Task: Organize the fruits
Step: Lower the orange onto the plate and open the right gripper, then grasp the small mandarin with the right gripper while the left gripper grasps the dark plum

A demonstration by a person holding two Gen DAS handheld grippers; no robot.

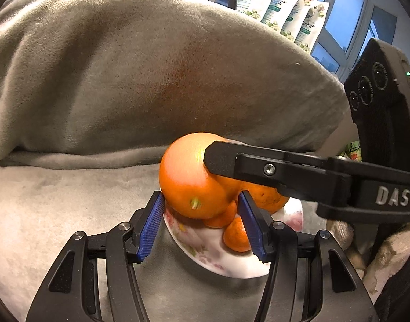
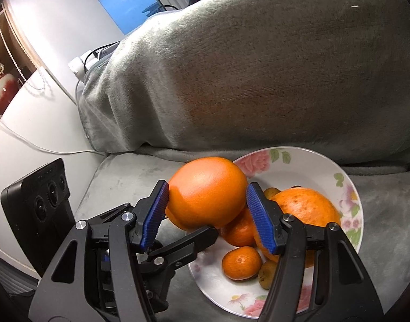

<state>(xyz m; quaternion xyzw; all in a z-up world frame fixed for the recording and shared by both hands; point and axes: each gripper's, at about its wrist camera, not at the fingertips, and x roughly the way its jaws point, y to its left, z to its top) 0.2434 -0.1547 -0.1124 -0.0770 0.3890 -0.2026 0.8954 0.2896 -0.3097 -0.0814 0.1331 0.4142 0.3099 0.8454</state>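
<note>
Large orange (image 2: 207, 191) sitting between right gripper (image 2: 206, 214) blue fingers (image 2: 153, 214), both pads pressing its sides (held above near rim of floral plate (image 2: 307, 158)). Left gripper (image 1: 200, 225) fingers (image 1: 151, 228) standing spread, left pad just touching same orange's underside, right pad clear. Smaller oranges (image 2: 241, 263) lying in plate on grey blanket (image 2: 258, 67).

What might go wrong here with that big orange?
1. The large orange seems to hang over the plate rim; released there, it might roll onto the grey blanket.
2. The right gripper and left gripper crowd it and could knock together.
3. It may nudge the small mandarin out.
</note>
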